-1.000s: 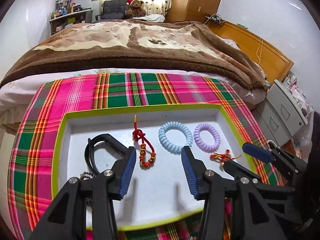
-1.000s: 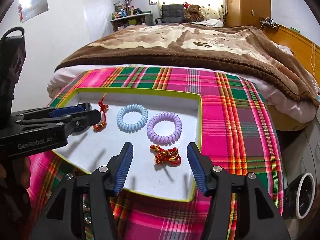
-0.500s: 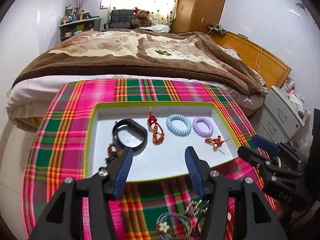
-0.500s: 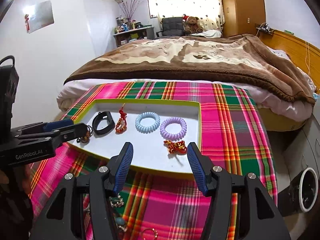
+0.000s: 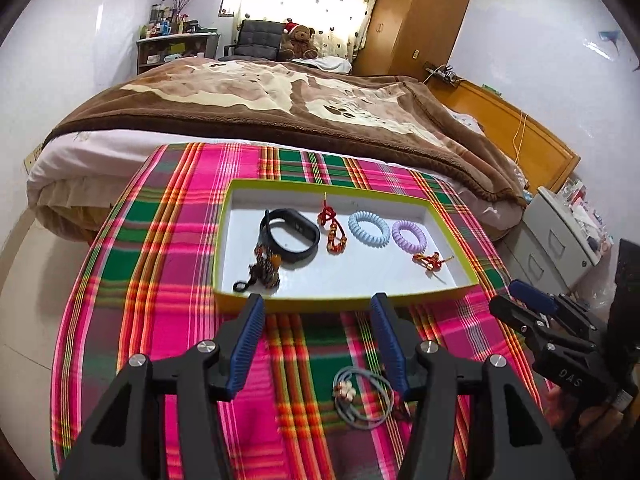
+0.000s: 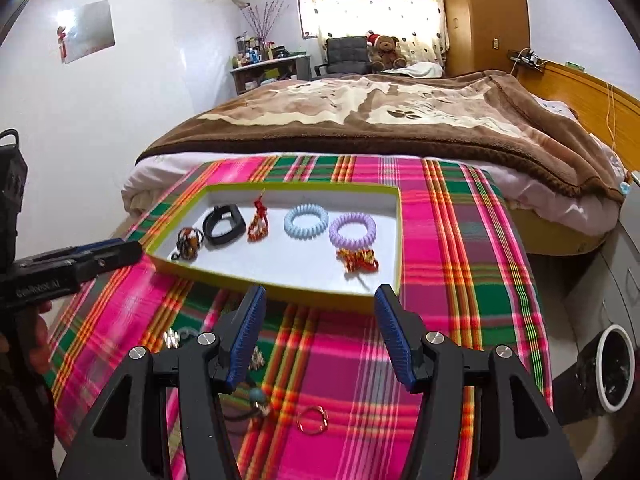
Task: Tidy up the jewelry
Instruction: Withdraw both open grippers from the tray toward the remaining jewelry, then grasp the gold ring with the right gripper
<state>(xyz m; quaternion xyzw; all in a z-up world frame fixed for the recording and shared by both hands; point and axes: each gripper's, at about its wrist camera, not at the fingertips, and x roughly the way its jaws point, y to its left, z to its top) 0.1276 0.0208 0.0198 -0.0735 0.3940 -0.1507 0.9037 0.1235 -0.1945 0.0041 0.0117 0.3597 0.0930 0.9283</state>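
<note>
A green-rimmed white tray [image 5: 344, 304] [image 6: 280, 292] lies on a plaid cloth. In it are a beaded charm [image 5: 264, 270], a black band [image 5: 290, 236], a red knotted charm [image 5: 334, 230], a blue coil ring [image 5: 369, 229], a purple coil ring [image 5: 409, 236] and a small red-gold knot [image 5: 430, 260]. My left gripper [image 5: 316, 344] is open and empty, held above the cloth in front of the tray. A grey hair tie with a shell [image 5: 360, 398] lies below it. My right gripper [image 6: 318, 336] is open and empty. A thin copper ring [image 6: 312, 420] and a beaded cord [image 6: 256, 400] lie under it.
The plaid cloth [image 5: 160, 240] covers a low surface at the foot of a bed with a brown blanket [image 5: 280, 104]. A grey drawer unit [image 5: 560, 240] and a white bin [image 6: 612, 368] stand at the right. The other gripper shows at each view's side [image 5: 552, 324] [image 6: 72, 260].
Both grippers have pulled back and up from over the tray to in front of it. The loose pieces on the cloth near me have come into view.
</note>
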